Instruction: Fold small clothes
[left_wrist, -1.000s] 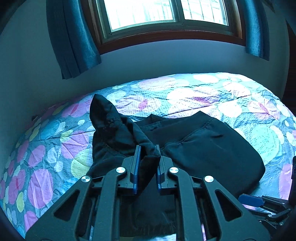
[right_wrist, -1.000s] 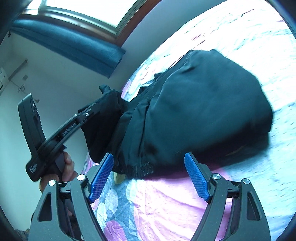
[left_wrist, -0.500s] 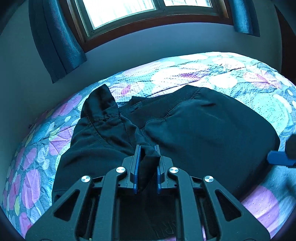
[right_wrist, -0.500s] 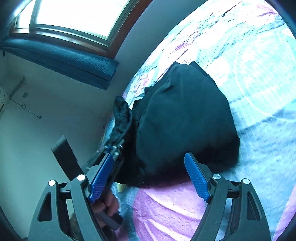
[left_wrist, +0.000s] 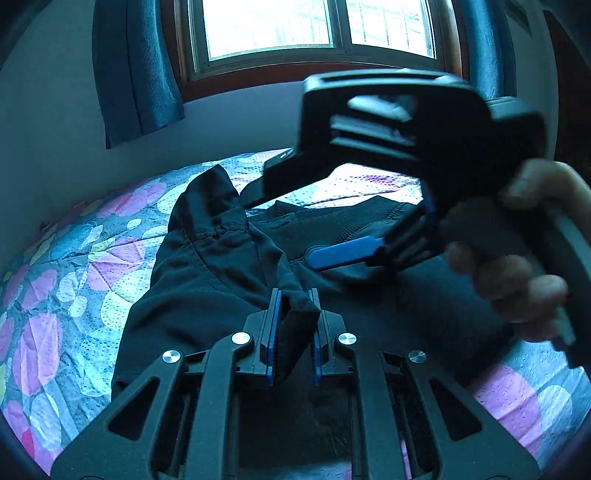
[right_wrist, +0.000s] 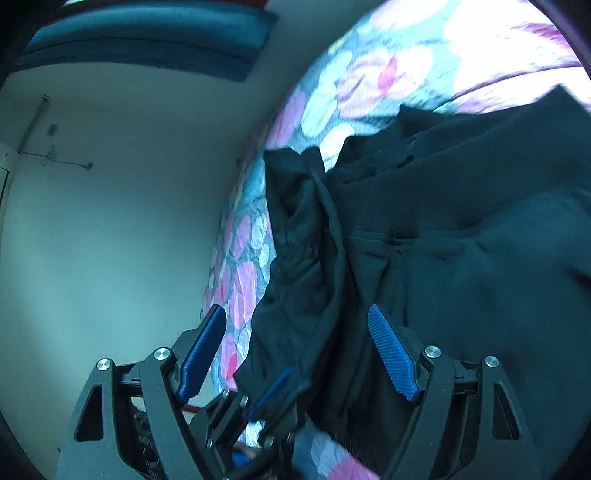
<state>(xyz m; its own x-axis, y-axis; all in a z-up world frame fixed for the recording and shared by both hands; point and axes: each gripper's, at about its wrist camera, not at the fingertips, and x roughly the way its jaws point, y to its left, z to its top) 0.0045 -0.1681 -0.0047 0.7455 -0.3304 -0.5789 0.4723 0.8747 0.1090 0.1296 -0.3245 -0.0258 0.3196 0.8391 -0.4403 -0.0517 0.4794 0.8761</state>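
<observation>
A small black garment (left_wrist: 207, 280) lies on the flowered bedspread (left_wrist: 74, 266). My left gripper (left_wrist: 293, 299) is shut on a raised fold of its edge, which stands up in a peak. My right gripper (right_wrist: 295, 321) is open, its blue pads on either side of that raised fold (right_wrist: 303, 258), not touching it. In the left wrist view the right gripper (left_wrist: 343, 254) reaches in from the right above the garment, held by a hand (left_wrist: 517, 258). In the right wrist view the left gripper (right_wrist: 273, 387) shows low down, clamped on the cloth.
A wall (left_wrist: 48, 147) stands close behind the bed, with a window (left_wrist: 295, 26) and blue curtains (left_wrist: 136, 74) above it. The bedspread continues to the left and to the right front (left_wrist: 517, 402) of the garment.
My right gripper has swung from the right side of the garment across to the raised fold, still open. My left gripper has kept its hold and stayed in place.
</observation>
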